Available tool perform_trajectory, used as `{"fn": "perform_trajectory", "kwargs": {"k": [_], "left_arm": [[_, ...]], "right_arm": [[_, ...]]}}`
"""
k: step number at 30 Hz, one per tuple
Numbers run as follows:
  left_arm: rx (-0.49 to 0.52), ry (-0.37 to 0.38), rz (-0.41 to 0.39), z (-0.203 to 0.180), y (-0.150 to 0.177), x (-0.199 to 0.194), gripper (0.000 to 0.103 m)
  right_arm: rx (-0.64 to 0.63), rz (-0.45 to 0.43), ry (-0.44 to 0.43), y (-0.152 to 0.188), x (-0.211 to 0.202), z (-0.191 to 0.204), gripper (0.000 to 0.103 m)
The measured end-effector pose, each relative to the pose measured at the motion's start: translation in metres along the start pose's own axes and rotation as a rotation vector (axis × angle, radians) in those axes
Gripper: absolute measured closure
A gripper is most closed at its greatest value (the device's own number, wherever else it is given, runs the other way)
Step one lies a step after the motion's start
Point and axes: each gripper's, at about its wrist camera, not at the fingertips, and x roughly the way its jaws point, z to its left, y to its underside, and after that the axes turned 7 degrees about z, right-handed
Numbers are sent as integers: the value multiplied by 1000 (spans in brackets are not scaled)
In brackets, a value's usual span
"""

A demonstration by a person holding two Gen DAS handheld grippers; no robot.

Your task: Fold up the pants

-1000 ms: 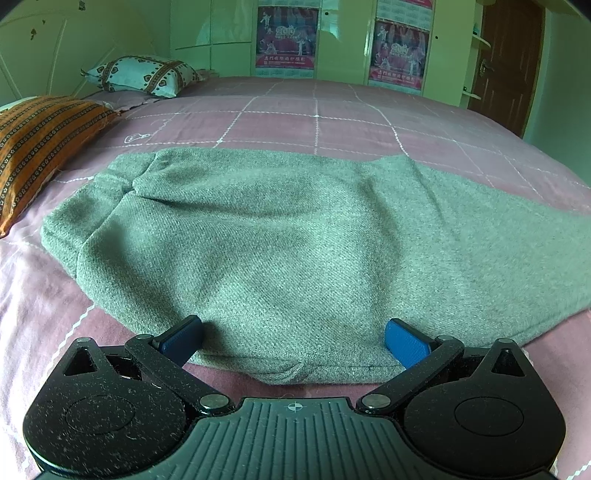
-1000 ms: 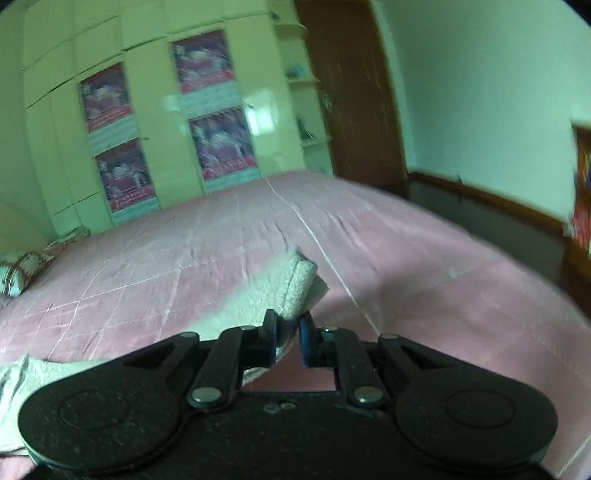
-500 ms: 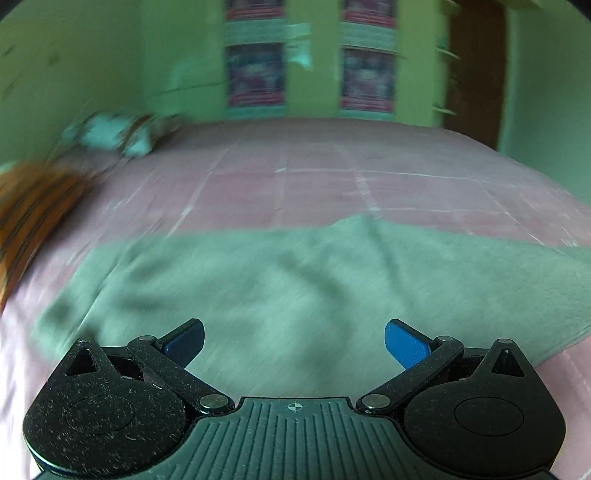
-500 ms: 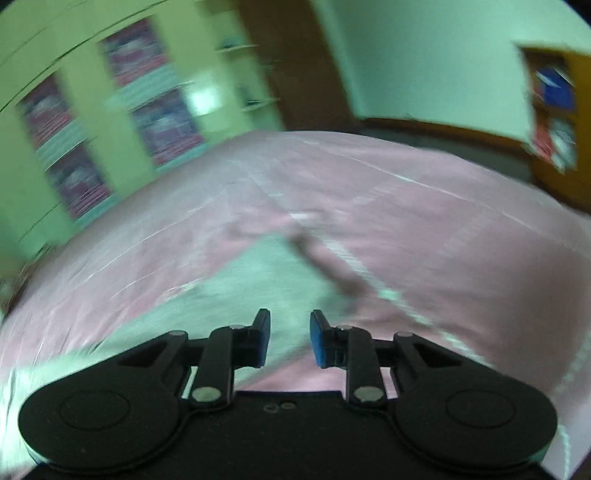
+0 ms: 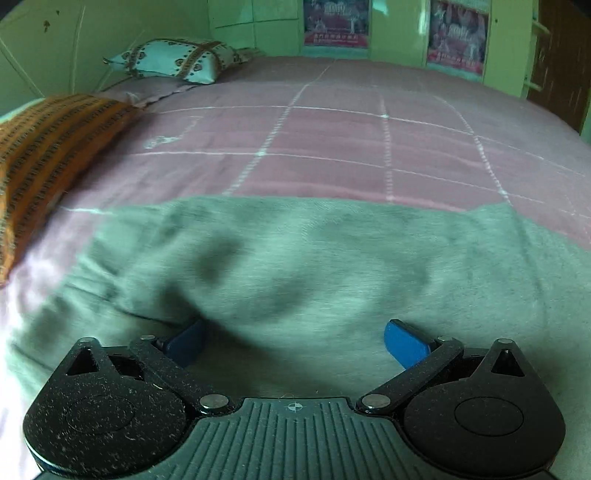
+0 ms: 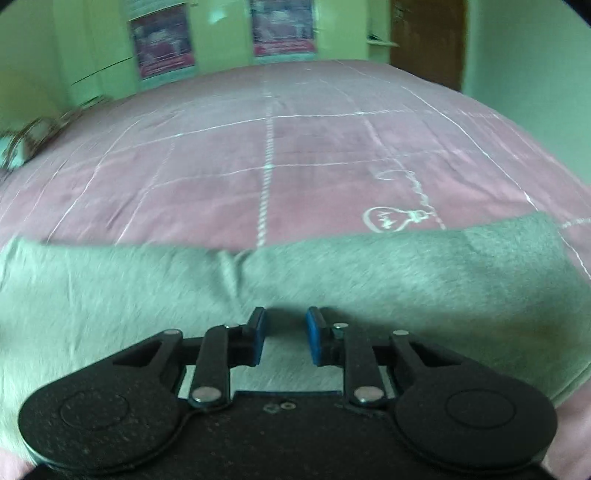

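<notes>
The grey-green pants (image 5: pixel 295 266) lie flat across the pink bedspread (image 5: pixel 332 147), spread from side to side. My left gripper (image 5: pixel 293 332) hovers low over them with its blue fingers wide open and nothing between them. In the right wrist view the pants (image 6: pixel 332 273) fill the lower half, and their right end lies by a light-bulb print on the spread. My right gripper (image 6: pixel 284 325) hangs just above the cloth. Its jaws stand a narrow gap apart and hold nothing.
An orange striped pillow (image 5: pixel 48 147) lies at the left edge of the bed, and a patterned white pillow (image 5: pixel 173 62) lies behind it. Green wardrobe doors with posters (image 5: pixel 336 22) line the far wall. A brown door (image 6: pixel 428 37) stands at the far right.
The right gripper let go of the pant leg it was pinching, parted a little and swung over the flat pants. The left gripper moved forward over the pants and stayed open.
</notes>
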Motion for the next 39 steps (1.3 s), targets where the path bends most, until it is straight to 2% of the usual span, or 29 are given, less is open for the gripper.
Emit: {"fn": "perform_trajectory", "kwargs": {"k": [1, 2, 4, 7, 9, 10, 12, 13, 14, 15, 16, 18, 20, 22, 24, 25, 26, 27, 28, 29, 31, 32, 34, 36, 37, 38, 39], "left_arm": [[-19, 42, -36, -2, -3, -11, 0], [-21, 105, -77, -10, -9, -21, 0], [28, 192, -104, -42, -23, -26, 0], [125, 304, -66, -109, -41, -8, 0], [177, 345, -39, -147, -44, 15, 0], [191, 339, -33, -163, -39, 23, 0], [264, 238, -72, -183, -35, 37, 0], [239, 201, -63, -181, -38, 49, 0], [179, 219, -38, -173, -46, 58, 0], [163, 217, -28, -170, -52, 62, 0], [182, 194, -26, -170, -56, 63, 0], [201, 167, -13, -169, -62, 55, 0], [206, 123, -85, -165, -60, 35, 0], [231, 170, -87, -170, -52, 24, 0], [300, 169, -54, -184, -40, 26, 0], [327, 151, -32, -189, -33, 32, 0], [302, 165, -44, -182, -29, 32, 0], [264, 173, -31, -175, -29, 31, 0], [232, 152, -26, -171, -29, 25, 0], [220, 129, -49, -165, -28, 18, 0], [203, 112, -96, -147, -20, 0, 0], [197, 105, -113, -136, -13, -6, 0], [206, 59, -102, -115, -9, -1, 0], [177, 25, -43, -89, -2, 6, 0], [138, 36, -39, -75, 4, 3, 0], [111, 38, -43, -62, 7, -3, 0], [96, 20, -54, -53, 12, -7, 0]], "right_arm": [[4, -47, -22, 2, -12, -2, 79], [-4, -90, -53, 3, -23, -1, 79], [-16, -124, -93, 8, -33, 1, 77], [42, -141, -84, 10, -34, -6, 75], [86, -140, -68, 12, -31, -16, 75], [105, -134, -53, 13, -30, -22, 74], [116, -124, -40, 12, -29, -32, 73], [106, -119, -32, 11, -27, -35, 74], [96, -104, -11, 8, -20, -39, 72], [89, -61, 30, 5, -5, -44, 70], [76, -29, 33, 3, 4, -49, 70], [64, -34, 27, 0, 3, -51, 71], [71, -90, -6, -4, -9, -51, 71], [43, -120, -48, -4, -7, -46, 68], [-31, -39, -91, -6, 13, -31, 68], [-78, -10, -54, -6, 24, -22, 66], [-97, -23, -24, -6, 28, -19, 66], [-64, -12, -32, -10, 28, -23, 67], [-24, 1, -38, -14, 23, -29, 70], [-3, -18, -28, -16, 12, -34, 68], [-12, -133, -35, -11, -18, -51, 64], [-12, -149, -15, -7, -27, -62, 63], [-17, -111, 52, 1, -24, -95, 63], [51, -8, 170, 7, -4, -137, 64], [116, -24, 82, 11, -8, -159, 68], [187, -26, 32, 11, -17, -172, 70], [242, -46, 12, 13, -29, -179, 66]]}}
